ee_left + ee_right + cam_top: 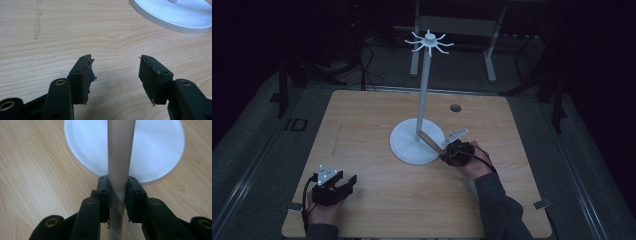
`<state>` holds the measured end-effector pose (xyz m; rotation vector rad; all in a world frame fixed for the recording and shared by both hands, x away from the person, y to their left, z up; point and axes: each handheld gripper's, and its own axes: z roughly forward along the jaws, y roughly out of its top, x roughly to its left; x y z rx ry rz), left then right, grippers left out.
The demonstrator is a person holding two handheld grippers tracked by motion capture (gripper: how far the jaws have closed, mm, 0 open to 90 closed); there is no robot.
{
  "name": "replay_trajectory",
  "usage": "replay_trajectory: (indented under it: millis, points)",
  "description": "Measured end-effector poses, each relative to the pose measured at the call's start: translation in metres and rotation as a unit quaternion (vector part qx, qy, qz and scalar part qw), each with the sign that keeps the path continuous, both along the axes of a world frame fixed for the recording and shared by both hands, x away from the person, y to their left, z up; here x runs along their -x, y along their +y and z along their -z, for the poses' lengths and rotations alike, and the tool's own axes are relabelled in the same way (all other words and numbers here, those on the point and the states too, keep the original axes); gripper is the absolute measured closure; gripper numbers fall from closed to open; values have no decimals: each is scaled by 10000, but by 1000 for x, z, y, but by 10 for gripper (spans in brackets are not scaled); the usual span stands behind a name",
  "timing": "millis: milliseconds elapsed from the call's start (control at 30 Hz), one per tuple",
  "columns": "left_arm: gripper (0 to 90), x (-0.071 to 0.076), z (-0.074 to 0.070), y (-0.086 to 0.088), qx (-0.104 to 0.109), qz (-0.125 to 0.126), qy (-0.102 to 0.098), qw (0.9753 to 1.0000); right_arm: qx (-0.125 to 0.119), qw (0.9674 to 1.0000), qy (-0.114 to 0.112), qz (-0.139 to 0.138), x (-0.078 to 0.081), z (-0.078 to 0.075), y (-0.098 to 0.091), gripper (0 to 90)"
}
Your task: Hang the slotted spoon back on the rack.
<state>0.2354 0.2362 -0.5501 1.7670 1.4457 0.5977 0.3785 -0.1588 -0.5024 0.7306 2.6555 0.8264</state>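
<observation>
The wooden table [362,150] carries a white stand [418,142]: a round base near the table's centre, an upright pole, and a crown of curved hooks [429,42] at the top. None of the hooks holds anything.

The work in hand seems to be getting a long flat beige strip [428,140] onto that stand. It looks early: the strip has been picked up, and raising it to the hooks is left.

The right gripper [451,151], at about four o'clock from the base, has its jaws closed on the strip's near end; in the right gripper view the pads press it from both sides [119,192]. The strip's long axis runs from the gripper toward ten o'clock in the high view, its far end over the base near the foot of the pole.

The left gripper [346,182] rests at the table's seven o'clock corner, jaws wide apart with nothing between them [116,72].
</observation>
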Motion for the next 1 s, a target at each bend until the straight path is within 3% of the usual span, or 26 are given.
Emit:
replay_trajectory:
  millis: [267,500,733,1000]
  points:
    - [446,1,0,-1,-12,11,-14,10000,-283,9993,-195,151,3,-6,-9,749]
    - [447,2,-1,1,9,-8,-35,10000,-375,9985,-326,217,3,-8,-11,749]
    - [447,2,-1,0,2,-2,-40,10000,-553,9967,-521,302,3,-14,-13,749]
    - [447,2,-1,0,3,-7,-52,10000,-916,9924,-704,418,5,-22,-20,749]
